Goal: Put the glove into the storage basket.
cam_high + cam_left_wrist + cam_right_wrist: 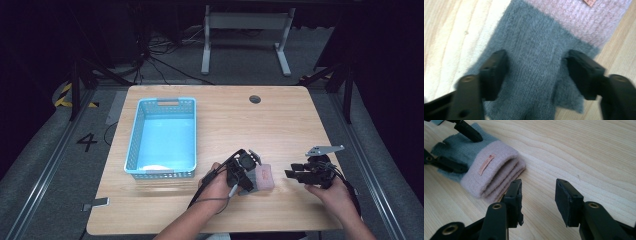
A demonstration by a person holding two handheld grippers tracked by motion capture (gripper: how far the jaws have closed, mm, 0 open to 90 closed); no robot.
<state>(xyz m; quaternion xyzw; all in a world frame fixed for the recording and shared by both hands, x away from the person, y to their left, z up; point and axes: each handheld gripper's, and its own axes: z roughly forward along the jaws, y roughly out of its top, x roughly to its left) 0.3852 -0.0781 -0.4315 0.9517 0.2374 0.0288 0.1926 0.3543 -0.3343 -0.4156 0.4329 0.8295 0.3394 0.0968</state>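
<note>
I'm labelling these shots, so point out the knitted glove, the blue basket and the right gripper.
knitted glove [491, 173]: right gripper view, pink cuff.
blue basket [132, 140]: high view, left wall.
right gripper [537, 195]: right gripper view, gap between its open jaws.

- Glove [474, 160]: grey knit body, pale pink ribbed cuff, small orange label on the cuff.
- Basket [162, 137]: light blue, lattice-patterned walls, at 9 o'clock from the glove.
- Table [280, 125]: light wood grain, dark round grommet at 12 o'clock.
- Left gripper [534, 72] and right gripper [537, 197]: black jaws.
</note>
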